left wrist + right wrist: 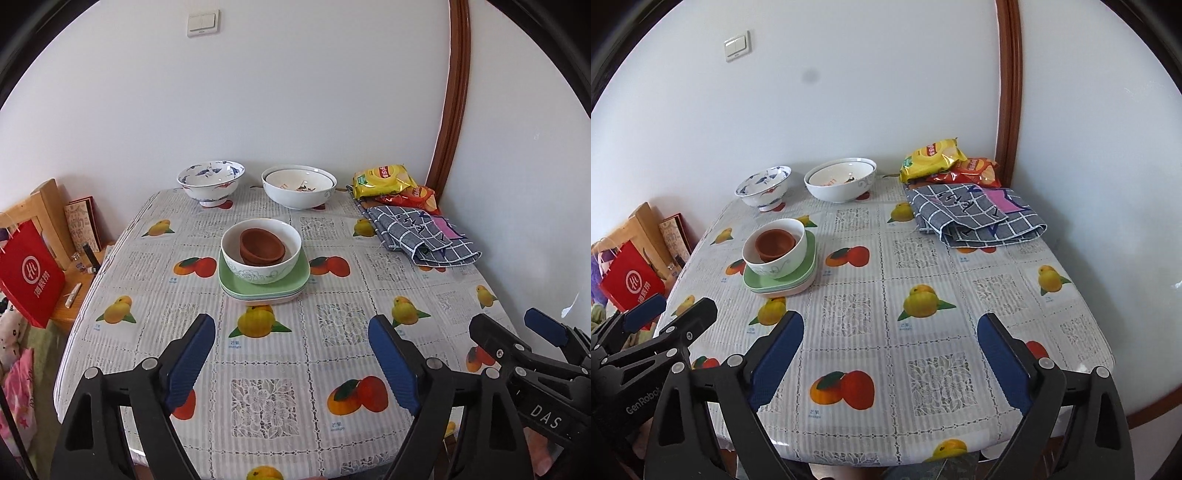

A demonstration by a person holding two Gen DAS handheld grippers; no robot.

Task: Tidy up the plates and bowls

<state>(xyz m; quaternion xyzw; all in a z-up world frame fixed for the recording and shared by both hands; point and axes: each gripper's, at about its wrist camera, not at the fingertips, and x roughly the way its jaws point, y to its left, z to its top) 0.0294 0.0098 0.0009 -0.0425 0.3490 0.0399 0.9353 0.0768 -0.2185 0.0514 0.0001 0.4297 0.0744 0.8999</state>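
A stack of green plates (264,286) (781,282) sits mid-table, carrying a white bowl (261,254) (775,249) with brown bowls (262,245) (775,243) nested inside. A blue-patterned footed bowl (211,182) (764,186) and a large white bowl (299,186) (841,179) with another nested in it stand at the far edge. My left gripper (291,354) (670,314) is open over the near part of the table, nothing between its blue pads. My right gripper (890,354) (517,328) is open beside it, also holding nothing.
A fruit-print cloth covers the table (277,387) (923,332). A folded checked cloth (421,236) (975,218) and snack bags (384,182) (934,157) lie at the far right by the wall. A red bag (29,273) (631,282) and chair stand left of the table.
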